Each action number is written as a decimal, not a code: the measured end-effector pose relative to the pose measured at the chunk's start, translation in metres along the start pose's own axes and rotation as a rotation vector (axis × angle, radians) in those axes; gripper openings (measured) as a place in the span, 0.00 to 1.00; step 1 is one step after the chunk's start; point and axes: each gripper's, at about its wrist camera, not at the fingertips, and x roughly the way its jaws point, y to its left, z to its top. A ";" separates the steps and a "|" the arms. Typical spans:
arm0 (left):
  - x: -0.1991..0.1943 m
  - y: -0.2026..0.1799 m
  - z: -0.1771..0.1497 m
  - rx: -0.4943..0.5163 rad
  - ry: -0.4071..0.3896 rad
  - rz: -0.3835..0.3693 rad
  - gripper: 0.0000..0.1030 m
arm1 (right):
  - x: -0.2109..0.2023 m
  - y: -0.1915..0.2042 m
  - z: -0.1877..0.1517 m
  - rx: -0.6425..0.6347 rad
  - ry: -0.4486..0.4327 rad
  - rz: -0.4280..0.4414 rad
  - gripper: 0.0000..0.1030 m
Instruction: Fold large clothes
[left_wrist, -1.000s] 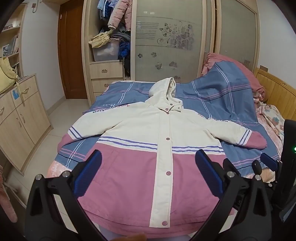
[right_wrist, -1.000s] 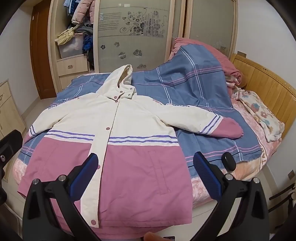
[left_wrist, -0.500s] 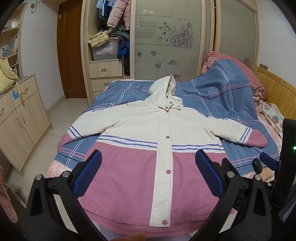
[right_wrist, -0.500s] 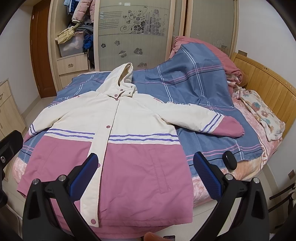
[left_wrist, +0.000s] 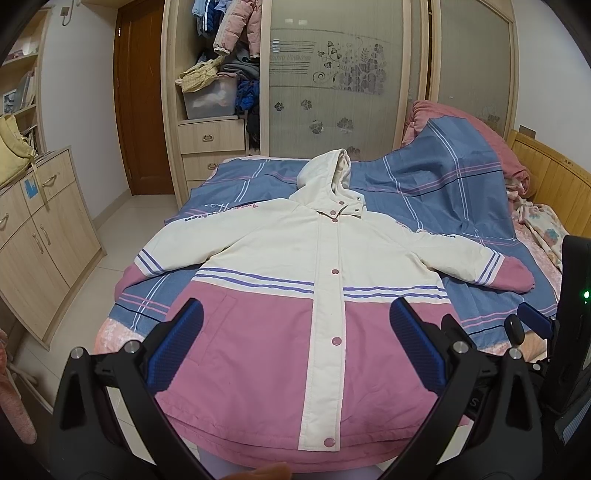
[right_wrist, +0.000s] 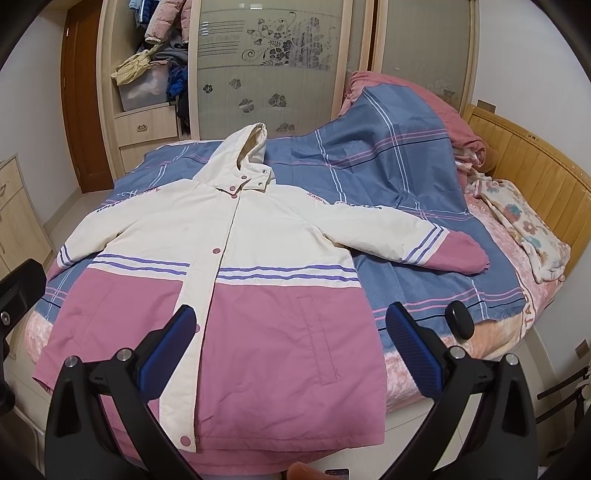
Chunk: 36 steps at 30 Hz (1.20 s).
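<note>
A large hooded jacket (left_wrist: 325, 258), cream on top and pink below, lies spread flat and buttoned on the bed, hood away from me and both sleeves out to the sides. It also shows in the right wrist view (right_wrist: 236, 266). My left gripper (left_wrist: 295, 336) is open and empty, hovering above the jacket's pink hem. My right gripper (right_wrist: 290, 334) is open and empty, above the hem's right half. The right gripper's body shows at the left wrist view's right edge (left_wrist: 532, 325).
The bed has a blue plaid cover (left_wrist: 443, 192) with a heaped quilt at the back right and a wooden headboard (right_wrist: 535, 162) on the right. A wardrobe (left_wrist: 332, 74) stands behind. A low cabinet (left_wrist: 37, 229) stands left, across a tiled floor strip.
Both views have risen and edged slightly closer to the bed; the jacket sits a little lower in the frames. Both grippers stay open and the jacket is unmoved.
</note>
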 end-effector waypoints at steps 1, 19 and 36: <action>0.000 0.000 -0.001 0.000 0.001 0.000 0.98 | 0.001 0.000 0.000 -0.001 0.001 0.001 0.99; 0.005 0.000 -0.011 0.000 0.008 0.001 0.98 | 0.002 -0.002 0.002 -0.006 0.013 0.007 0.99; 0.009 0.004 -0.010 -0.004 0.031 0.006 0.98 | 0.008 0.000 0.000 -0.017 0.030 0.012 0.99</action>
